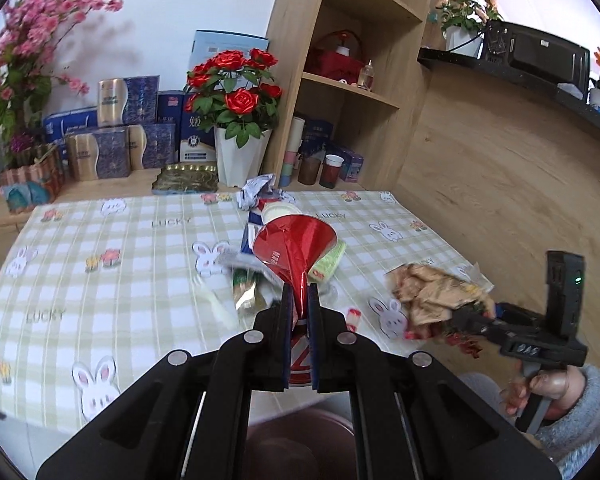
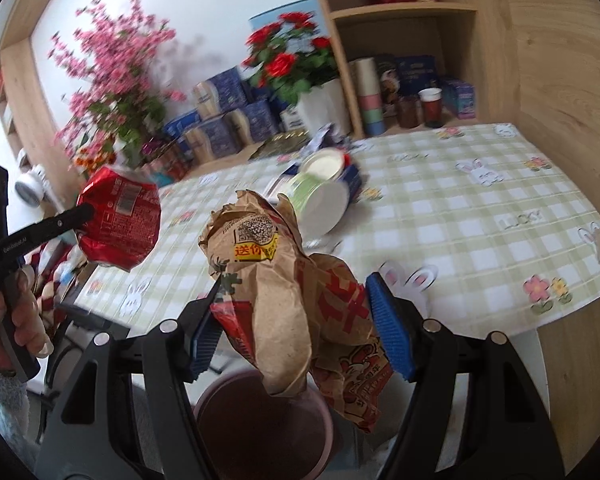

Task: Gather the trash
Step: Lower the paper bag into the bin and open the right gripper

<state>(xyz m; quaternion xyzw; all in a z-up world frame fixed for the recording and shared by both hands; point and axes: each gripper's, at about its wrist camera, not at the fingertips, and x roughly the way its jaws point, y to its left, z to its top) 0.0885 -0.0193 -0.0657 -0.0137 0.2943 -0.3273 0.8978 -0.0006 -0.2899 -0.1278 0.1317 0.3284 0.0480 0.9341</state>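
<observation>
Trash held: left hand-held gripper (image 1: 300, 304) clamps one red wrapper (image 1: 296, 244), right hand-held gripper (image 2: 296, 320) grips one crumpled paper bag (image 2: 284, 300).

Red roses in white pot (image 1: 242, 152) at counter's far edge, beside wooden shelf (image 1: 352, 76). Blue boxes (image 1: 112, 136) stacked left of pot. Pink blossom branches (image 2: 112, 72) far left. Checked rabbit-print cloth (image 1: 100, 264) on counter.
</observation>
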